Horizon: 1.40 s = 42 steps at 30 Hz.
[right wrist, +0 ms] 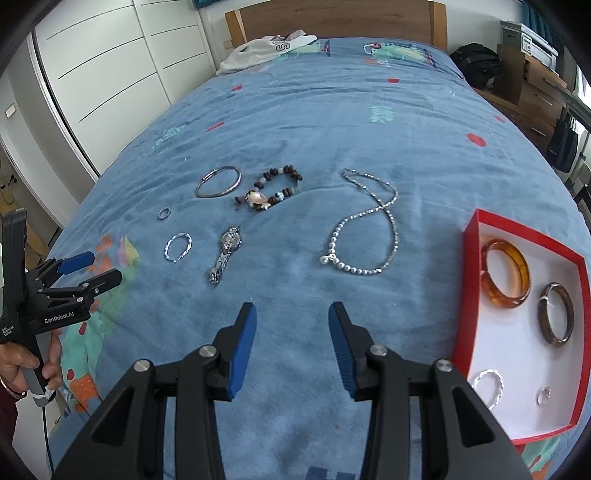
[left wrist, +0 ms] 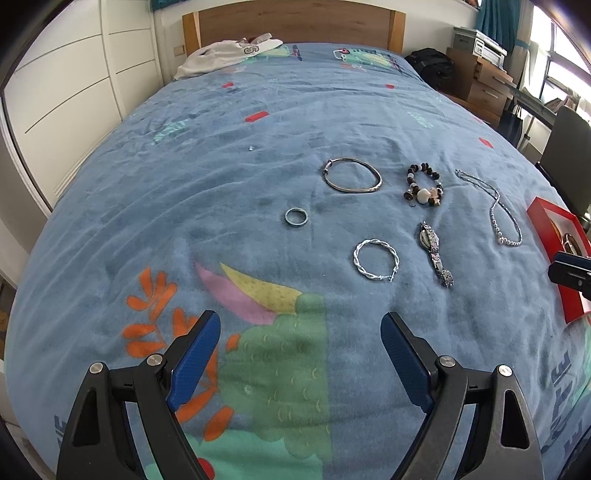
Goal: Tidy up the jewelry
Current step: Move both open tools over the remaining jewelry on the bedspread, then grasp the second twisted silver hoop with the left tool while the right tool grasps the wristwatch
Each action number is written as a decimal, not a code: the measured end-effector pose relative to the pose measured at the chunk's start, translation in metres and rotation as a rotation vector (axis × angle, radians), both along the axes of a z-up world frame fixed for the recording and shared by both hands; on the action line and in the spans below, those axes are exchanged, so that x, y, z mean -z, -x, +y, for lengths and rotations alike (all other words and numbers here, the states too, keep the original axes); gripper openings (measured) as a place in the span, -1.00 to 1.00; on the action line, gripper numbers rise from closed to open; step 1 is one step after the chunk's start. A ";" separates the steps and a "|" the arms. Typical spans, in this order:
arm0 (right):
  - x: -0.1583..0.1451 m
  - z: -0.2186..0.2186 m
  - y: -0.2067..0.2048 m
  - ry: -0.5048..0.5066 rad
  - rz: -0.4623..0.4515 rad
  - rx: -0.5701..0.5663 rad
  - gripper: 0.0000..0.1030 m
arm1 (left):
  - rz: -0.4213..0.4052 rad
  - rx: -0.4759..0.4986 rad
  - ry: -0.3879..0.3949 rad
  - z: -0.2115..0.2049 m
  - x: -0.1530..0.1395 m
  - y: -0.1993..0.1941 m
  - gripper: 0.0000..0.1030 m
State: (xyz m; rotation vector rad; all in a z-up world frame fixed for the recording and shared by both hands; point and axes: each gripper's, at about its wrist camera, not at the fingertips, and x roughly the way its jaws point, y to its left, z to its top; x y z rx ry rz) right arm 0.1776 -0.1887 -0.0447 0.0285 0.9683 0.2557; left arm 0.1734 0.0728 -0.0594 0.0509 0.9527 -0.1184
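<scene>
Jewelry lies on a blue bedspread: a small ring [left wrist: 296, 217], a metal bangle [left wrist: 351, 175], a twisted silver hoop [left wrist: 376, 259], a beaded bracelet [left wrist: 424, 185], a watch [left wrist: 434, 252] and a pearl necklace [right wrist: 364, 225]. A red box [right wrist: 480, 229] at the right holds an amber bangle [right wrist: 506, 273], a dark bangle [right wrist: 557, 314], a twisted hoop [right wrist: 488, 387] and a ring [right wrist: 543, 396]. My left gripper [left wrist: 300, 325] is open and empty, short of the hoop. My right gripper [right wrist: 293, 314] is open and empty, short of the necklace.
A white garment [left wrist: 225, 55] lies by the wooden headboard [left wrist: 291, 22]. White wardrobes [right wrist: 110, 66] stand left of the bed. A black bag [left wrist: 430, 64] and wooden drawers [left wrist: 480, 85] stand at the far right.
</scene>
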 end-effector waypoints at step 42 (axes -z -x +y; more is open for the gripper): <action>0.020 -0.003 -0.065 -0.037 -0.010 0.037 -0.10 | 0.029 0.077 0.021 -0.039 0.039 -0.058 0.70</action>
